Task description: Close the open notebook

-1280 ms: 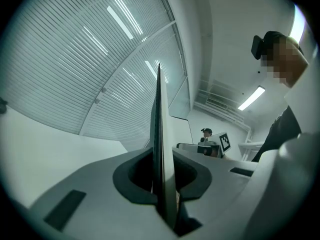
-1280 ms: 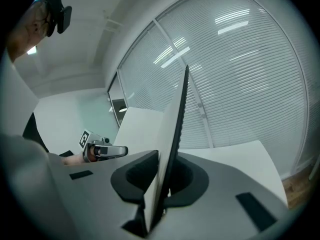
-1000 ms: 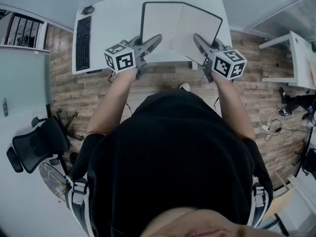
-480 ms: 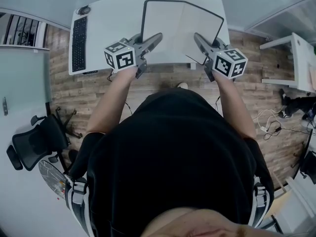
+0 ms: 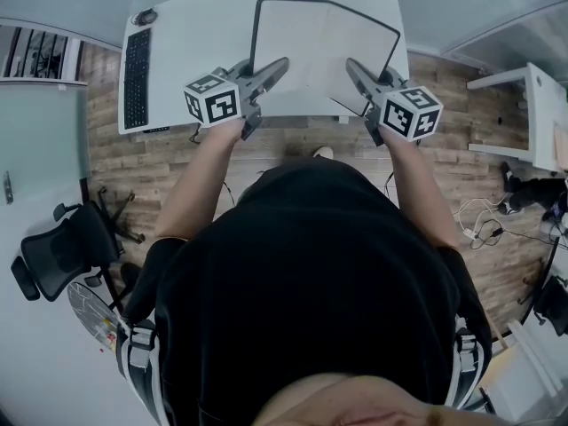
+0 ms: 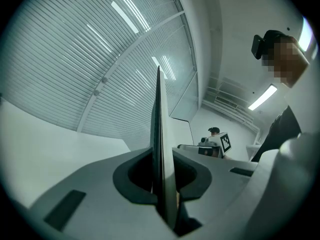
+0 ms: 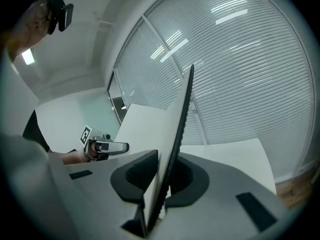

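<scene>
The open notebook [image 5: 311,47], with white pages and a dark cover, is held spread above the white desk [image 5: 200,34]. My left gripper [image 5: 277,66] is shut on the near edge of its left cover. My right gripper [image 5: 352,67] is shut on the near edge of the right cover. In the left gripper view the cover [image 6: 159,124] stands edge-on between the jaws of the left gripper [image 6: 162,184], and the right gripper [image 6: 215,146] shows beyond. In the right gripper view the right cover [image 7: 180,119] leans between the jaws of the right gripper [image 7: 160,184], with the left gripper [image 7: 102,146] opposite.
A black keyboard [image 5: 135,78] and a small dark round object [image 5: 144,16] lie at the desk's left end. An office chair [image 5: 62,256] stands on the wooden floor at the left. Another white table [image 5: 532,105] and cables [image 5: 484,224] are at the right. Window blinds run behind the desk.
Both grippers have carried the notebook a little further over the desk. Both grips and the spread of the notebook look the same.
</scene>
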Demonstrator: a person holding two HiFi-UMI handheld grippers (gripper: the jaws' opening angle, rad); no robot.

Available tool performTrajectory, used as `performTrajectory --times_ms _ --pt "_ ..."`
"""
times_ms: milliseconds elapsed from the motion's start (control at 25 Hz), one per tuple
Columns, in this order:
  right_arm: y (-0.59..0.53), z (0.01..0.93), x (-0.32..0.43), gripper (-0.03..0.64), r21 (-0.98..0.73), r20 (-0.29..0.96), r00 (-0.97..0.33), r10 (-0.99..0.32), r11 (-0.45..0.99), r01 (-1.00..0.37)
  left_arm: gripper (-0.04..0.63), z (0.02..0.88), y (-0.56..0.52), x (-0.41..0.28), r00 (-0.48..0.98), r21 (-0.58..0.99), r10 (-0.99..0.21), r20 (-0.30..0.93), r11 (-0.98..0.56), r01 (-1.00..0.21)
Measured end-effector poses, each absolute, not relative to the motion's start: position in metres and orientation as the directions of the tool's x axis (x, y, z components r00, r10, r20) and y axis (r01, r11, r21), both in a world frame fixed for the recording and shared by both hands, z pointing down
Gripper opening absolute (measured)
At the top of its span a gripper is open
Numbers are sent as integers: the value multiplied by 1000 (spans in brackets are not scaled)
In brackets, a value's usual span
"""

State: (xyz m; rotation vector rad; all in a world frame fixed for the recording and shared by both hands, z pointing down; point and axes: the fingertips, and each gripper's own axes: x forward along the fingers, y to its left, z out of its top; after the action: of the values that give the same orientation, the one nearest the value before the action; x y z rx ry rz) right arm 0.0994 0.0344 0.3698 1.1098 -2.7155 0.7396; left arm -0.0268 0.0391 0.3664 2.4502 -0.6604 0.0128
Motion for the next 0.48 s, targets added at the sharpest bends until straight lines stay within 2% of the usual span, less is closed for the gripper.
performTrajectory --times_ms 480 --pt "18 364 136 61 -391 277 -745 -607 636 -665 57 359 22 7 861 557 -490 132 -682 -474"
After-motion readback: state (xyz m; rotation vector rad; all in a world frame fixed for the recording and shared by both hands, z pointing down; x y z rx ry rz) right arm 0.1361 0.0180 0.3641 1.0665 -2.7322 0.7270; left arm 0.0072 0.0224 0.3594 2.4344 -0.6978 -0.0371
